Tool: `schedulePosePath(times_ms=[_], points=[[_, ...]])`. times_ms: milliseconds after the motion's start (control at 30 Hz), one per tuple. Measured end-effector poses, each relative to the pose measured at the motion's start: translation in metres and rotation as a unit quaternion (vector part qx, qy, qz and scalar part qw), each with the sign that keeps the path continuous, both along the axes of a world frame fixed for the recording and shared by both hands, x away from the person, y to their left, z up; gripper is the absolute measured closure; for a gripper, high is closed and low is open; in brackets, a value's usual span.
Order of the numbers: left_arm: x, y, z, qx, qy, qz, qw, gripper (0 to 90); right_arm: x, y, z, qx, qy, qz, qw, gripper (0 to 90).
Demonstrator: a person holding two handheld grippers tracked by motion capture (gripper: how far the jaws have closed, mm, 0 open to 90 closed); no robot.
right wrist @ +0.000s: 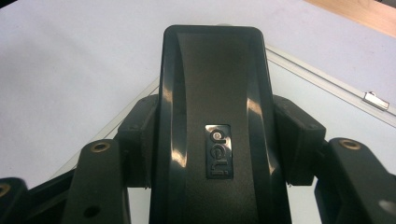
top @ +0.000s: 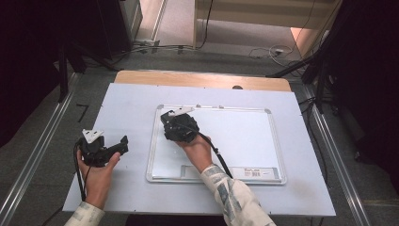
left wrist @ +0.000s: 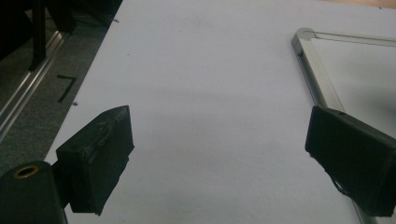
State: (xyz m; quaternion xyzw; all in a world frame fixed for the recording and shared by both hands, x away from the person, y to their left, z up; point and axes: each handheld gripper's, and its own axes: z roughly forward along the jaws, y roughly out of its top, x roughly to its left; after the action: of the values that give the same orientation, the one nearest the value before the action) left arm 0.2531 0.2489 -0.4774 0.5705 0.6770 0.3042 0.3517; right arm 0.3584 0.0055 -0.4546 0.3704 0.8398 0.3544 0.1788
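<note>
On the whiteboard (top: 244,141), right tongs (right wrist: 212,135) clamp a black "deli" eraser (right wrist: 212,93); left tongs (left wrist: 219,154) gape empty.

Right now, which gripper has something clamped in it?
The right gripper, shut on the black eraser over the whiteboard; the left gripper stands open.
</note>
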Motion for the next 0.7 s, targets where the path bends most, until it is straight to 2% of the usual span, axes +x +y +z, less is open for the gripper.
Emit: schedulePosePath(times_ms=[700], points=[[-0.0008, 0.0011, 0.0002, 0.0, 0.0, 0.006, 1.0, 8.0, 0.0016, -0.0051, 0.003, 0.01, 0.005, -0.009, 0.9999, 38.2]])
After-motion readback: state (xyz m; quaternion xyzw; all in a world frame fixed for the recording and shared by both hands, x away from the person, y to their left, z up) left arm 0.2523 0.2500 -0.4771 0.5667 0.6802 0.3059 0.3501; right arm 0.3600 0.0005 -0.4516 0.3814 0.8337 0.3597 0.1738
